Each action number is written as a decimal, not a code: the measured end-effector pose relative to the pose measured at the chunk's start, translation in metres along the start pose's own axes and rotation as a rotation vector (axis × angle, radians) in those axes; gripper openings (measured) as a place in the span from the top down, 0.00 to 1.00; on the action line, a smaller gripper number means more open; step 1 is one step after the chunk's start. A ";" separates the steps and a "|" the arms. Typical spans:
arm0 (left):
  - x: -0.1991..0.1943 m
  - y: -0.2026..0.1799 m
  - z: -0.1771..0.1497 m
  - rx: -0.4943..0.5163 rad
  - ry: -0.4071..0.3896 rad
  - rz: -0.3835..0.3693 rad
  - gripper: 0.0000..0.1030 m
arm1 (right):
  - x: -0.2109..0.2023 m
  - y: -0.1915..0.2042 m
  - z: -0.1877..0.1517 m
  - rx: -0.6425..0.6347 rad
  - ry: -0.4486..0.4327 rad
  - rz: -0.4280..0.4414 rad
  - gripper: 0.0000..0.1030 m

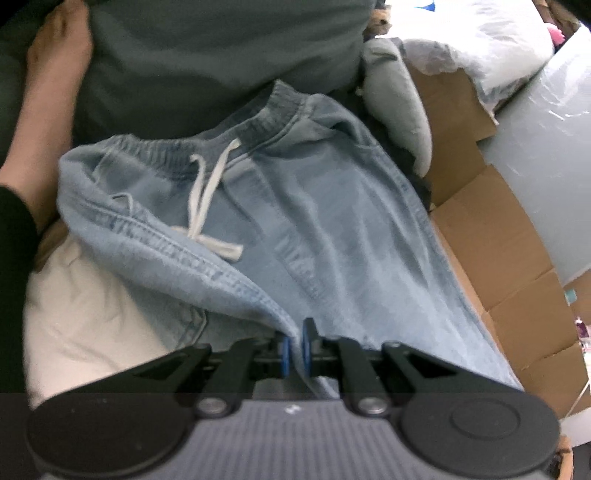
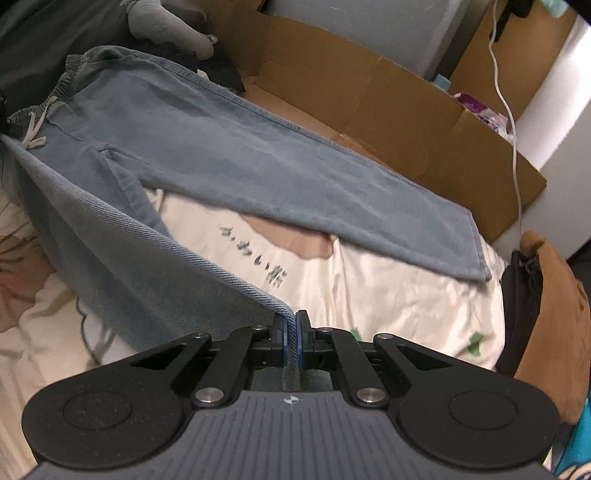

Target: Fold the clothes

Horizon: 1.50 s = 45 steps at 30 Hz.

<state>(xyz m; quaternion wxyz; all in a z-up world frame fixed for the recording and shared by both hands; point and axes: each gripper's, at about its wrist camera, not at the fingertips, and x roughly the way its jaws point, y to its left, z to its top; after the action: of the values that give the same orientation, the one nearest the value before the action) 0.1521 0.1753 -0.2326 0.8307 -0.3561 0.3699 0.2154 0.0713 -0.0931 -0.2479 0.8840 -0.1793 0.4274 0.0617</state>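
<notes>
One pair light denim trousers [image 2: 221, 147] lay on bed [image 2: 388, 295]; one leg [image 2: 332, 192] flat, other leg [image 2: 122, 251] lifted. Left gripper [image 1: 294, 345] clamped denim edge; right gripper [image 2: 290, 334] clamped lifted leg's hem. Lengthwise fold judged underway, legs not yet stacked; crosswise folds left. Two grippers, one drawstring [image 1: 207, 199].

Flattened cardboard boxes [image 2: 388, 96] line the far side of the cream printed bedsheet [image 2: 369, 295]; a grey stuffed toy [image 2: 166, 26] sits beside them, and a white cable [image 2: 511, 122] trails across the cardboard.
</notes>
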 end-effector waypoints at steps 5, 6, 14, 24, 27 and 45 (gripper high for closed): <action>0.007 -0.019 0.011 0.019 -0.050 -0.021 0.92 | 0.017 -0.014 0.023 0.019 -0.013 0.009 0.97; 0.008 -0.024 0.013 0.024 -0.062 -0.025 0.92 | 0.020 -0.017 0.028 0.023 -0.016 0.010 0.98; 0.022 -0.057 0.033 0.048 -0.119 -0.045 0.92 | 0.043 -0.040 0.068 0.036 -0.053 0.001 0.98; 0.048 -0.104 0.054 0.125 -0.149 -0.048 0.92 | 0.069 -0.079 0.116 0.065 -0.102 -0.004 0.98; 0.059 -0.115 0.062 0.133 -0.161 -0.064 0.92 | 0.078 -0.094 0.133 0.097 -0.098 0.013 0.98; 0.164 -0.169 0.082 0.280 -0.150 0.056 0.92 | 0.203 -0.111 0.220 -0.047 -0.040 -0.028 0.98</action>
<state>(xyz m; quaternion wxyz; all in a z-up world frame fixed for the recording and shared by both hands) 0.3990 0.1420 -0.2464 0.8912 -0.2094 0.3428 0.2109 0.3892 -0.1239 -0.2514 0.8886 -0.2048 0.4055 0.0628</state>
